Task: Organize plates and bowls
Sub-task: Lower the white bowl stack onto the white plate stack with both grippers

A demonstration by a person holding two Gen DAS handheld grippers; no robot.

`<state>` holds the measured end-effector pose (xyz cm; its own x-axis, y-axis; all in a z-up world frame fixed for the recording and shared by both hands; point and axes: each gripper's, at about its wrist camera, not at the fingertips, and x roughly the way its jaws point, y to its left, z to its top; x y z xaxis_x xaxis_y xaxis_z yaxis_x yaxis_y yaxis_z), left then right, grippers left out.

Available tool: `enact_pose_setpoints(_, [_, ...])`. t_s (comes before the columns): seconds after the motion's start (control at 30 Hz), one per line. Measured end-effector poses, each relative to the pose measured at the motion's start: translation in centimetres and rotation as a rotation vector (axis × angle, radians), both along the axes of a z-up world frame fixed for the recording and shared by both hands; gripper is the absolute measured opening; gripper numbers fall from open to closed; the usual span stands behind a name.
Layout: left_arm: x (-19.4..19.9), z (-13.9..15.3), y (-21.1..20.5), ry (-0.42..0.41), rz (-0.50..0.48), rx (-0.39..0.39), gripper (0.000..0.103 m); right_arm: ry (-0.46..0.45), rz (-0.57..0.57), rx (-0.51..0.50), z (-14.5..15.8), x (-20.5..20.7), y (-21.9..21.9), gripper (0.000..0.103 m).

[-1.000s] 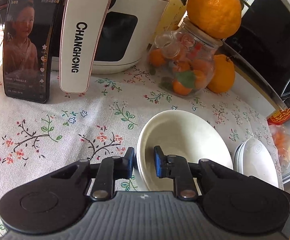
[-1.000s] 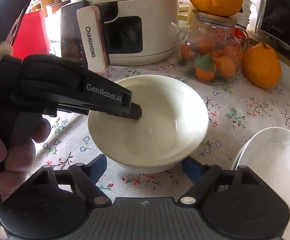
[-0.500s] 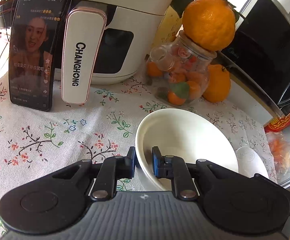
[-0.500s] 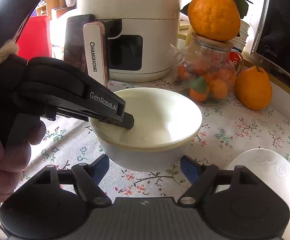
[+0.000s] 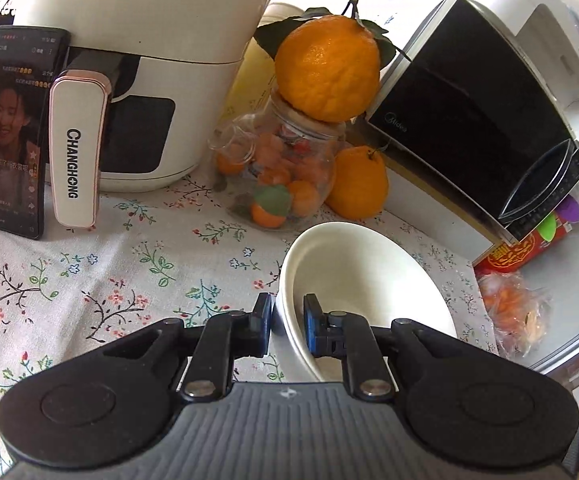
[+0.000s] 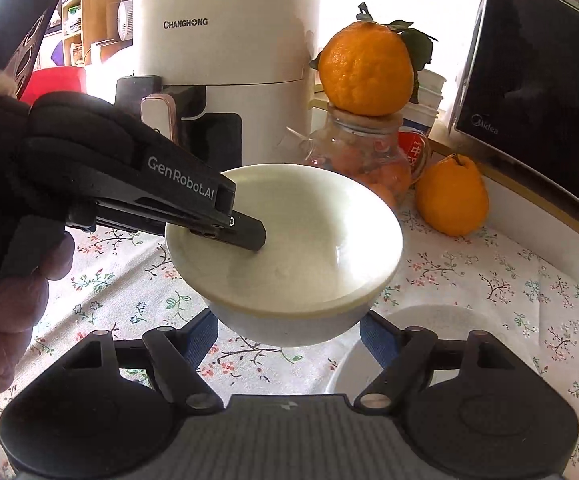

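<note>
My left gripper is shut on the rim of a white bowl, one finger inside and one outside. In the right wrist view the left gripper holds the bowl lifted clear above the floral tablecloth. My right gripper is open and empty, its blue pads low on either side beneath the bowl. A white plate lies on the cloth below and to the right of the bowl, partly hidden by my right gripper.
A white Changhong air fryer with a phone leaning on it stands at the back. A glass jar of small oranges carries a big orange. A black microwave stands right, near the table's edge.
The left gripper has lifted the bowl off the cloth and carried it up and to the right, over the plate. The right gripper has stayed open below it.
</note>
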<state>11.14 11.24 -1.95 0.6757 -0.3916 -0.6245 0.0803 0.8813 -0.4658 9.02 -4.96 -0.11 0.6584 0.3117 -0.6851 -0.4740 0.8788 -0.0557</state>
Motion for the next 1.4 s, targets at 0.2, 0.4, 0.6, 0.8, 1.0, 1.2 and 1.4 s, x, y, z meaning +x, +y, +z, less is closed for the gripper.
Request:
enact_pose_setpoints(0.2, [-0.1, -0.1, -2.3, 0.004, -0.046, -0.019, 0.015, 0.006, -0.023, -0.016, 0.1, -0.5, -2.5, 0.076])
enact_pose_setpoints(0.4, [0.0, -0.8, -5.1, 0.01, -0.095, -0.023, 0.015, 0.035, -0.047, -0.011, -0.2, -0.9, -5.3, 0.077])
enact_pose_setpoints(0.6, [-0.4, -1.3, -7.6, 0.007, -0.148, -0.014, 0.015, 0.059, -0.073, -0.026, -0.6, -1.2, -7.6, 0.077])
enact_pose_setpoints(0.8, [-0.5, -2.0, -9.5, 0.016, -0.188, 0.002, 0.015, 0.09, -0.087, -0.036, -1.1, -1.6, -9.3, 0.077])
enact_pose_setpoints(1.0, [-0.5, -2.7, -10.6, 0.02, -0.207, 0.01, 0.015, 0.124, -0.099, -0.055, -1.8, -1.4, -9.9, 0.077])
enact_pose_setpoints(1.2, [-0.4, -3.2, -10.8, 0.039, -0.223, 0.007, 0.015, 0.148, -0.103, -0.074, -2.3, -1.2, -10.4, 0.078])
enact_pose_setpoints(1.4, [-0.3, -3.6, -11.0, 0.052, -0.226, 0.009, 0.016, 0.167, -0.108, -0.086, -2.6, -1.1, -10.4, 0.078])
